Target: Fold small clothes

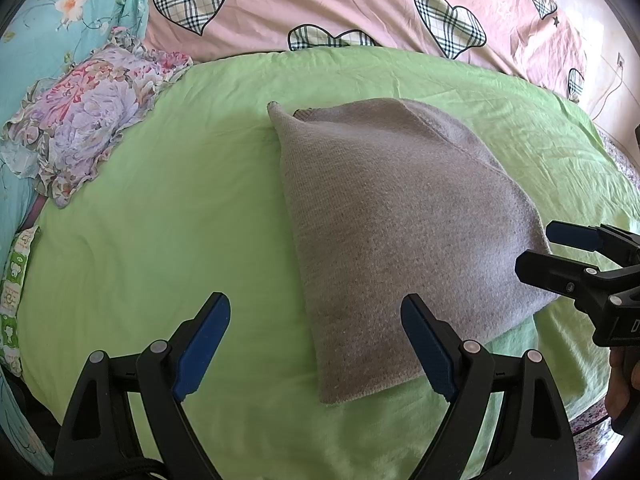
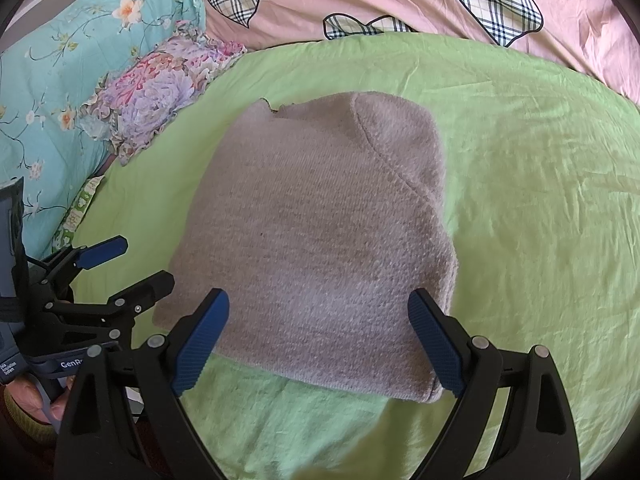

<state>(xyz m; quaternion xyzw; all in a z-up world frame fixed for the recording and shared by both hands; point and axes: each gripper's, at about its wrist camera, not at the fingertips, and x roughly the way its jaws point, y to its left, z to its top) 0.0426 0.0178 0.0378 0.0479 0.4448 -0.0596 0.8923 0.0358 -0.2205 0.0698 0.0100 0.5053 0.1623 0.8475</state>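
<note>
Looking down both wrist cameras, I see the grey knit garment (image 1: 400, 232) lying folded into a compact block on the green sheet (image 1: 160, 220), roughly mid-bed, with the floral pillow (image 1: 84, 120) off to its far left and the pink heart-print quilt (image 1: 360, 8) along the far side. My left gripper (image 1: 316, 344) has its tongs wide apart with nothing between them, poised at the near left corner of the garment. My right gripper (image 2: 318, 340) is also spread open and empty, straddling the near edge. I judge the folding is well along, perhaps at a last fold or a tidy-up. If another fold is wanted, I would need both tongs to pinch the near edge at its two corners and carry it toward the far edge, keeping the layers aligned so the block does not slump.
</note>
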